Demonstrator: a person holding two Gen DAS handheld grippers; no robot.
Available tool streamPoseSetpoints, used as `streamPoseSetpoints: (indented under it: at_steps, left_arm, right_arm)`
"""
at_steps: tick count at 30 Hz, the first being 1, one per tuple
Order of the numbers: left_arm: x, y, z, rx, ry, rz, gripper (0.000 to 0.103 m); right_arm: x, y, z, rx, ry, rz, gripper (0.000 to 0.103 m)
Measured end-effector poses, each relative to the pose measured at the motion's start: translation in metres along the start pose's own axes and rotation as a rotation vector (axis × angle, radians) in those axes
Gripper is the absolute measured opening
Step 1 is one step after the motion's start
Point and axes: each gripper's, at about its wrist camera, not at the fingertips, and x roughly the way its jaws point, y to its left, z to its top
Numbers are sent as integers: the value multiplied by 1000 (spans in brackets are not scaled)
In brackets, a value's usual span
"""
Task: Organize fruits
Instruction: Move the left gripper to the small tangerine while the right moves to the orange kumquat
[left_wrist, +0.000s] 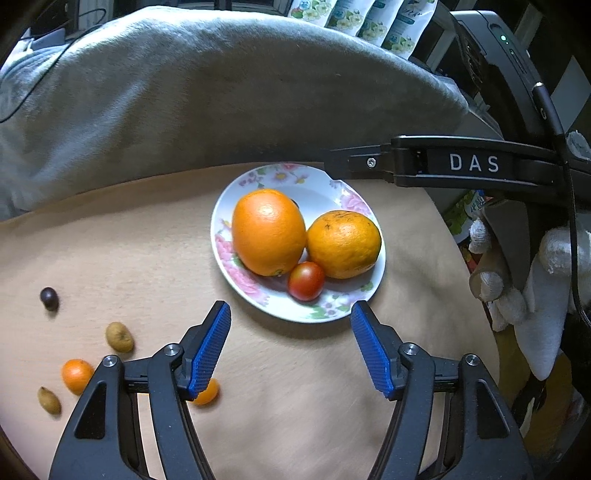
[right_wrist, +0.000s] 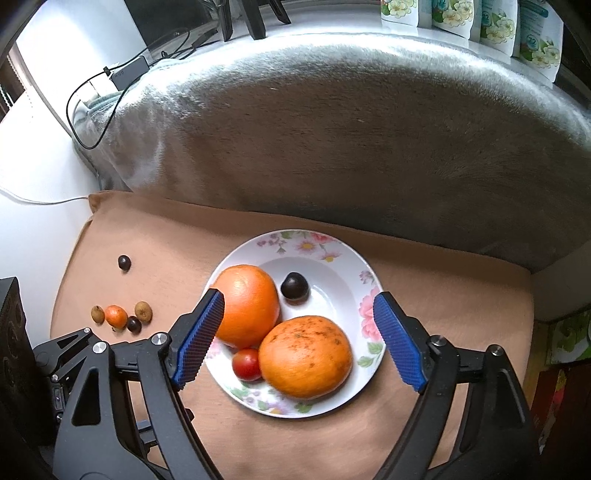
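While both tongs, left (left_wrist: 290, 314) and right (right_wrist: 299, 304), gape wide and empty, the small kumquat (left_wrist: 77, 376) looks light, soft-skinned; pinch its middle gently.

Two oranges (right_wrist: 247, 306) (right_wrist: 306, 356), a cherry tomato (right_wrist: 246, 364) and a dark fruit (right_wrist: 294, 287) are sitting touching in the floral plate (right_wrist: 364, 280); small fruits (left_wrist: 119, 336) are lying scattered left.

Glossy ceramic plate (right_wrist: 364, 271) on matt tan cloth (right_wrist: 155, 236); blanket (right_wrist: 351, 129) plush.

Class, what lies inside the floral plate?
The floral plate holds two oranges, a small red tomato and a dark round fruit. Whatever lies beneath the oranges is covered.
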Motion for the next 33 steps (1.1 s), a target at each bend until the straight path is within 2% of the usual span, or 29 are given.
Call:
streamPoseSetpoints:
  at_steps: [11,27,33]
  left_arm:
    - [-22,41,-17,-32,8,13,68]
    - [-50,128,-60,-114,33,96,68]
    - [-50,148,-71,-129,43,114,65]
  right_arm:
    - [-2,39,-9,3,-3,21,85]
    - [21,105,-15,-42,50,120,85]
    - [32,127,-20,-73,84,154,85]
